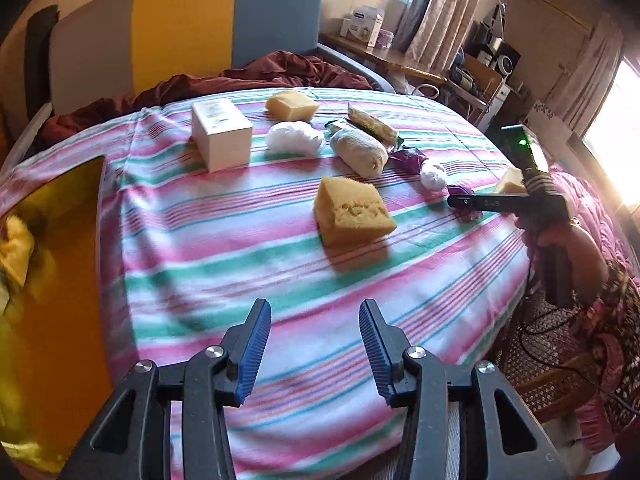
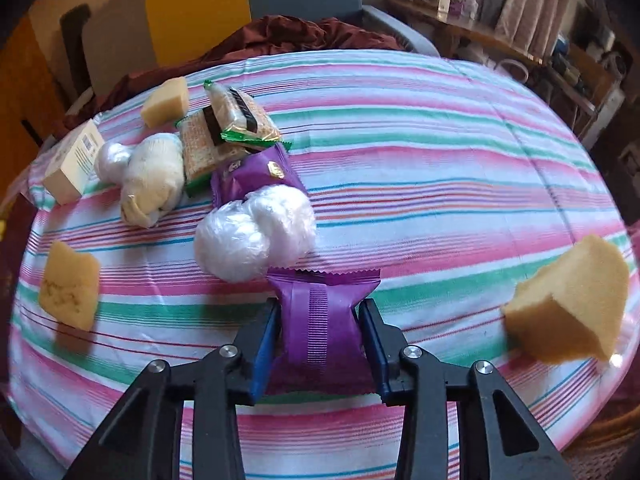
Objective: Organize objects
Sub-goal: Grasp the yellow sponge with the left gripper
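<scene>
Right gripper [image 2: 320, 328] clamps purple snack packet [image 2: 320, 320] on striped bedcover [image 2: 440, 152]; left gripper [image 1: 316, 344] is open, empty. You still have sponges, packets, white box [image 1: 222, 132] scattered; sorting barely begun.

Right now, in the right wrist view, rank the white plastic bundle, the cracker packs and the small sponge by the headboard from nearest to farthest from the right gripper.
1. White plastic bundle: just beyond the right gripper, slightly left.
2. Cracker packs: further back, left of centre.
3. Small sponge: farthest, at the bed's far left edge.
</scene>
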Demonstrator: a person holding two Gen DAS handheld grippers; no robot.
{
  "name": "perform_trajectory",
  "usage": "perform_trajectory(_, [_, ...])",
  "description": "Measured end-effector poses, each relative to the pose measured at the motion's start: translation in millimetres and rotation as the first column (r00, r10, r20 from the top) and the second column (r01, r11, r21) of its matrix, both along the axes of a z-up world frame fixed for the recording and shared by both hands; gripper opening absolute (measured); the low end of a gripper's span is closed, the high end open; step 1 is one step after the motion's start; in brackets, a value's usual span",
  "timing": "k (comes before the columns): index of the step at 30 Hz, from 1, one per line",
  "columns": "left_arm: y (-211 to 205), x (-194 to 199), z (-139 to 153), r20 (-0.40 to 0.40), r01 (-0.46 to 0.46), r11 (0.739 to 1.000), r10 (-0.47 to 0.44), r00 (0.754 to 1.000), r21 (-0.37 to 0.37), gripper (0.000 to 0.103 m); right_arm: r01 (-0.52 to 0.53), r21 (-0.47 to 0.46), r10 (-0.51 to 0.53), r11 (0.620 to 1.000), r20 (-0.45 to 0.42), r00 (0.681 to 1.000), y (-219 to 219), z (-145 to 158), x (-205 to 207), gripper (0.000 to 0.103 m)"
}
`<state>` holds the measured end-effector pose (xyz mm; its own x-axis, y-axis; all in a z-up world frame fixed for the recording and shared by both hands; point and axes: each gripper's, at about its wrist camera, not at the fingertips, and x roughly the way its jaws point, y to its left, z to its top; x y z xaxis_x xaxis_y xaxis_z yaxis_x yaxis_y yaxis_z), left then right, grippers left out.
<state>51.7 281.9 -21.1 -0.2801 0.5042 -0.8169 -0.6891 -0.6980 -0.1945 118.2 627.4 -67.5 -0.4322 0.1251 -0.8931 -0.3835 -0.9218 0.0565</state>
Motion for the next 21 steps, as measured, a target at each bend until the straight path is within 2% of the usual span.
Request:
perform_trajectory(6, [46,-16,-13,0.038,0.039,0.999,-0.038,0.999,-0.021,0.060,-0.070,-0.098,0.068,0.993,-0.024,0.997,-22,2,6,0.040])
perform_trajectory(8, [65,-21,-17,0.030,0.028,0.999,-0.028,0.999,-0.032,0.063,-0.100,-0.083,0.099,0.992,-0.024,0.995,-34,3,5,0.040])
perform_trajectory(11, [86,-28,-21,-0.014,0.005,0.998,-0.006,1.000,-0.066,0.075,-0.127,-0.059,0.126,0.990,-0.020,0.992,-49,2,5,0.040])
perform_trajectory(15, [109,-36,-27,-0.025,-0.015,0.997,0.013,1.000,-0.076,0.078,-0.131,-0.002,0.131,0.991,-0.006,0.991,-53,3,3,0.040])
perform_trajectory(17, [118,-37,-30,-0.042,-0.012,0.996,0.008,0.999,-0.084,0.083,-0.121,-0.011,0.121,0.993,-0.010,0.993,-49,3,1,0.040])
perform_trajectory(21, [134,-38,-42,-0.074,0.004,0.992,-0.014,0.997,-0.128,0.083,-0.100,-0.018,0.100,0.995,-0.010,0.995,-42,3,1,0.040])
